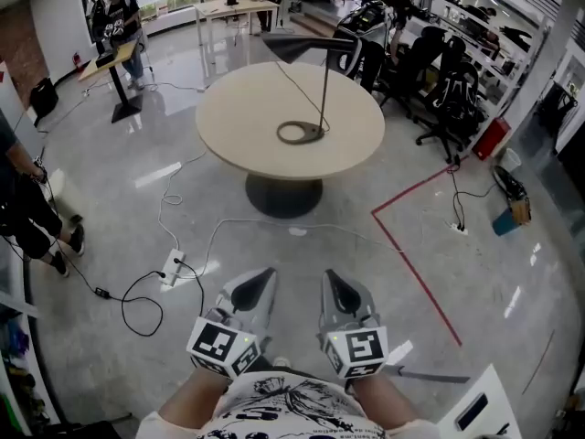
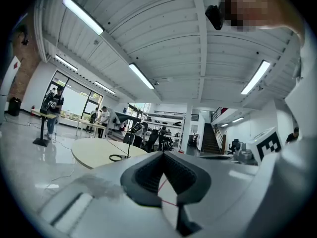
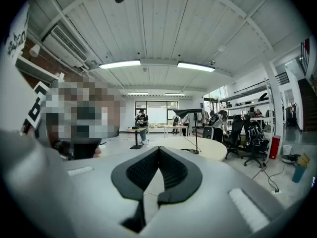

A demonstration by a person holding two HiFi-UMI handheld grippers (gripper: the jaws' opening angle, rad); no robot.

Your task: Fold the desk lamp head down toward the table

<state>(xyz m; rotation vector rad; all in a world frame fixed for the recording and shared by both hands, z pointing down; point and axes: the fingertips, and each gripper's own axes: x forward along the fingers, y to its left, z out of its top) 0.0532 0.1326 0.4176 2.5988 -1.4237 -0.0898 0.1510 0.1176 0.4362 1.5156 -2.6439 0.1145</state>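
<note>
A black desk lamp (image 1: 325, 80) stands on the round beige table (image 1: 247, 108) far ahead of me. Its ring base (image 1: 300, 133) rests on the tabletop. A thin pole rises from it to the flat lamp head (image 1: 295, 45), which juts out level to the left. Both grippers are held low near my body, a few steps short of the table. The left gripper (image 1: 264, 274) and right gripper (image 1: 331, 276) are shut with nothing in them. The left gripper view shows the lamp (image 2: 127, 133) small past the left gripper (image 2: 162, 155). The right gripper view shows the lamp (image 3: 195, 130) beyond the right gripper (image 3: 158, 150).
Black office chairs (image 1: 439, 80) crowd the table's far right side. Cables and a white power strip (image 1: 173, 266) lie on the glossy floor to my left. A red tape line (image 1: 411, 263) runs across the floor at right. A person (image 1: 27, 204) stands at far left.
</note>
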